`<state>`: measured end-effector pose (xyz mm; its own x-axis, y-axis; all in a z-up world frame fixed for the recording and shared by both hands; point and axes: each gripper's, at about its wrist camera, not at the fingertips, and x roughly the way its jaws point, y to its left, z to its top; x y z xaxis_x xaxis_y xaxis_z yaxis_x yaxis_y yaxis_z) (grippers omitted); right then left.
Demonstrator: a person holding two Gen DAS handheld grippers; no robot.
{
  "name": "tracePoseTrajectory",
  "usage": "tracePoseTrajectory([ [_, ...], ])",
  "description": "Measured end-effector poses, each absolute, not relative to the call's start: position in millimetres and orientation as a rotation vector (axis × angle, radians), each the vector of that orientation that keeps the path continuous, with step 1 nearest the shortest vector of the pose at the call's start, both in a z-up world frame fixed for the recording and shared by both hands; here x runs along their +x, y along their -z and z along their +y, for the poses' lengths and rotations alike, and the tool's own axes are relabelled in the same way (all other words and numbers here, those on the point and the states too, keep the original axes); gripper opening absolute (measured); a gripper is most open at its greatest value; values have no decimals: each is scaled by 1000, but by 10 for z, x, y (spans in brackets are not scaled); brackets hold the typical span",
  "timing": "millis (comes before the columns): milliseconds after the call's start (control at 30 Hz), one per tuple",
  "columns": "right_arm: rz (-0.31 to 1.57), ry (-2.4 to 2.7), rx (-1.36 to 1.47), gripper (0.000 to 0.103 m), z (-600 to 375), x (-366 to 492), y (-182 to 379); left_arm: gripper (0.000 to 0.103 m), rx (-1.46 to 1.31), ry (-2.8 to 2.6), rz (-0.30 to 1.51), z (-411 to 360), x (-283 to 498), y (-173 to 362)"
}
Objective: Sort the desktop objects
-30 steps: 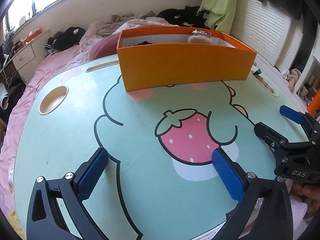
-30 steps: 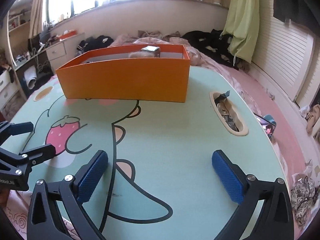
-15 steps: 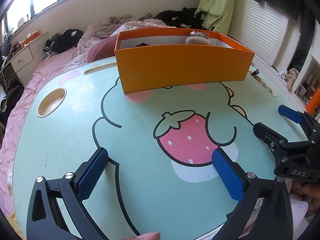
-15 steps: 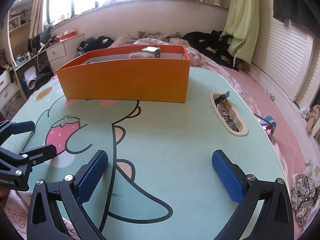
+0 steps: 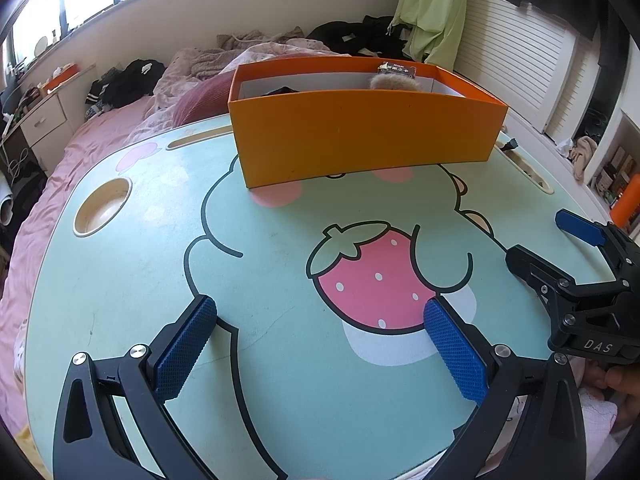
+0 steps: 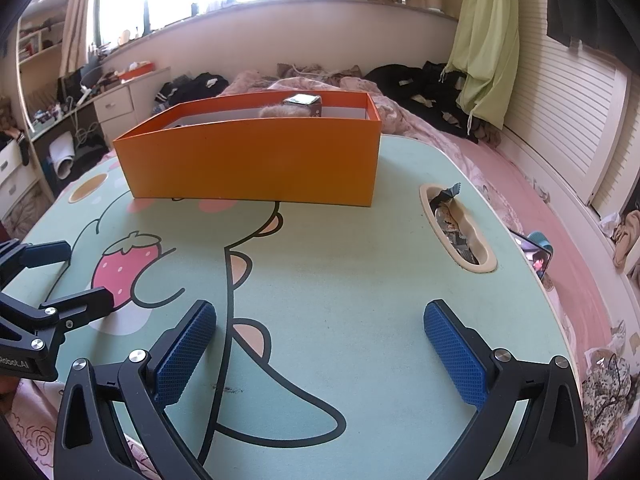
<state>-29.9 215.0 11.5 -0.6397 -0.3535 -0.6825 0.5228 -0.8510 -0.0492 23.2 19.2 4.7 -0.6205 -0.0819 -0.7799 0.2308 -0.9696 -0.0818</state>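
An orange box (image 5: pixel 360 144) stands at the far side of the mint cartoon table (image 5: pixel 132 280); it also shows in the right wrist view (image 6: pixel 256 160). Inside it a furry tan object (image 5: pixel 394 80) and a small silver-topped box (image 6: pixel 302 102) poke above the rim; a dark item (image 5: pixel 282 90) lies at its left. My left gripper (image 5: pixel 320 344) is open and empty over the near table edge. My right gripper (image 6: pixel 320 344) is open and empty; it shows at the right in the left wrist view (image 5: pixel 560 248). The left gripper shows at the left in the right wrist view (image 6: pixel 56 276).
A round cup recess (image 5: pixel 103 208) sits at the table's left. A long slot (image 6: pixel 456 228) at the right holds wrappers. A phone (image 6: pixel 536 256) lies off the table's right edge. A bed with clothes (image 5: pixel 192 68) surrounds the table.
The left wrist view has shifted slightly, so the box sits a little higher and further left in it. Both grippers stay open and empty; the right view is almost unchanged.
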Motion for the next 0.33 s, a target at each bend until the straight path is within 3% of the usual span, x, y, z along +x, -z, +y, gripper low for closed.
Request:
tracePoseTrajectory([
  [333,333,2450,948,103,2146,-299,-115,103,1267,2678,255,197,209,-58],
])
